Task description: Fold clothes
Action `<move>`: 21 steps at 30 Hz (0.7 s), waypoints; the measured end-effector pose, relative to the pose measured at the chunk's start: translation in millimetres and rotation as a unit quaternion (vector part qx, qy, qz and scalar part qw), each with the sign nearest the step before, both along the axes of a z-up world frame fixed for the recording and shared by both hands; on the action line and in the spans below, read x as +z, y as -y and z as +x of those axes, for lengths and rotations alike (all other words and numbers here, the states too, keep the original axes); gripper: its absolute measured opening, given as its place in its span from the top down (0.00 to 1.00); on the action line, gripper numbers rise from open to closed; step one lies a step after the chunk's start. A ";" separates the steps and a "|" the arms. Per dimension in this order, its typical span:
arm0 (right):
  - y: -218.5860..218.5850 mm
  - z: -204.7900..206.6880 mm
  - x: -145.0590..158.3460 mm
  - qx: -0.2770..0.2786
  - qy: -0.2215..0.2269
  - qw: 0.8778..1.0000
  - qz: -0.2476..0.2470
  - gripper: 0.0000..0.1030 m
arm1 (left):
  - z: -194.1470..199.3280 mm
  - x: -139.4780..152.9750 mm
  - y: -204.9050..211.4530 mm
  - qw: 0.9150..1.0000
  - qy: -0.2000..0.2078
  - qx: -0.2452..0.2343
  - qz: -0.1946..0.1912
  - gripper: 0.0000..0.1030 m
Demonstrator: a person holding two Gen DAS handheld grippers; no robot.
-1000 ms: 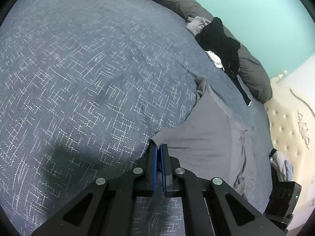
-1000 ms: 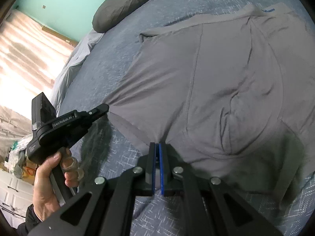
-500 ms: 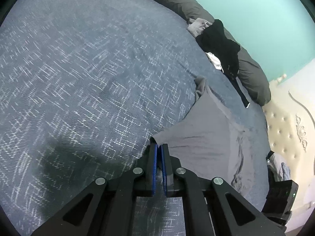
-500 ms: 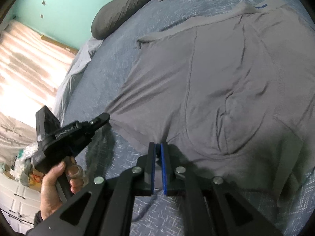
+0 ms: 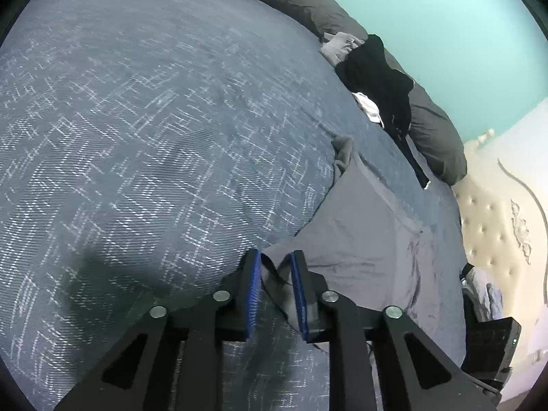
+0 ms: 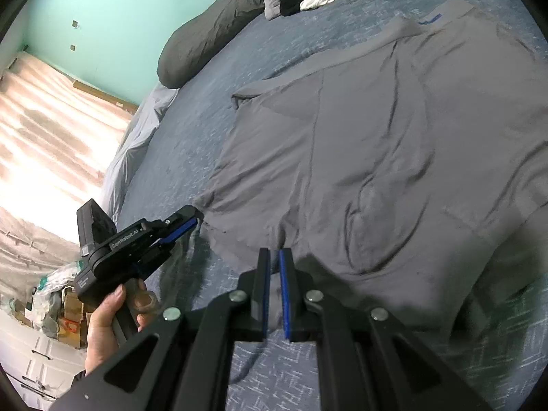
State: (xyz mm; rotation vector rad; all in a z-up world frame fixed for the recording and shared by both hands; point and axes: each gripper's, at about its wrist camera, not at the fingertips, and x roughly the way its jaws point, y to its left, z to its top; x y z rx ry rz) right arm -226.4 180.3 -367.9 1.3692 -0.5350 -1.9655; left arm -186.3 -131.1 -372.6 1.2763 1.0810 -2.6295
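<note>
Bedding fills most of both views: a blue-grey woven bedspread (image 5: 144, 144) with pale broken lines. On it lie grey shorts (image 6: 376, 157), spread nearly flat. The left gripper (image 5: 275, 260) stands parted, a hem corner of the shorts loose between its blue pads. The right gripper (image 6: 274, 257) is slightly parted at the lower hem, gripping nothing. Farther off, a dark clothes pile (image 5: 380, 78) rests against a long charcoal bolster (image 6: 205, 41). Beyond are a turquoise wall (image 5: 428, 17) and a cream tufted headboard (image 5: 496, 226).
</note>
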 end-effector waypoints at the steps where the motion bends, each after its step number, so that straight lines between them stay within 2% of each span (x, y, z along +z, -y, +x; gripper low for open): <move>1: -1.9 0.1 0.0 -0.002 0.001 1.000 -0.001 0.94 | -0.5 -0.4 -0.4 1.000 0.001 -0.001 -0.002 0.77; 4: -5.2 -0.4 0.0 -0.006 0.002 1.000 -0.004 0.94 | -1.9 -1.5 -1.1 1.000 0.003 -0.002 -0.009 0.79; 6: -7.5 -0.3 -0.4 -0.008 0.002 1.000 -0.005 0.94 | -2.6 0.0 -1.4 1.000 0.004 0.001 -0.016 0.93; 8: -9.7 -0.6 -1.0 -0.011 0.004 1.000 -0.005 0.94 | -1.3 2.2 0.2 1.000 0.001 0.005 -0.019 0.95; 15: -19.1 -2.4 -2.2 -0.020 0.004 1.000 -0.003 0.94 | 2.8 2.6 11.3 0.999 0.001 0.022 -0.025 0.96; 21: -65.8 -13.9 6.0 -0.082 0.010 0.997 -0.010 0.94 | -0.6 -1.0 12.8 0.999 0.007 0.026 -0.026 0.97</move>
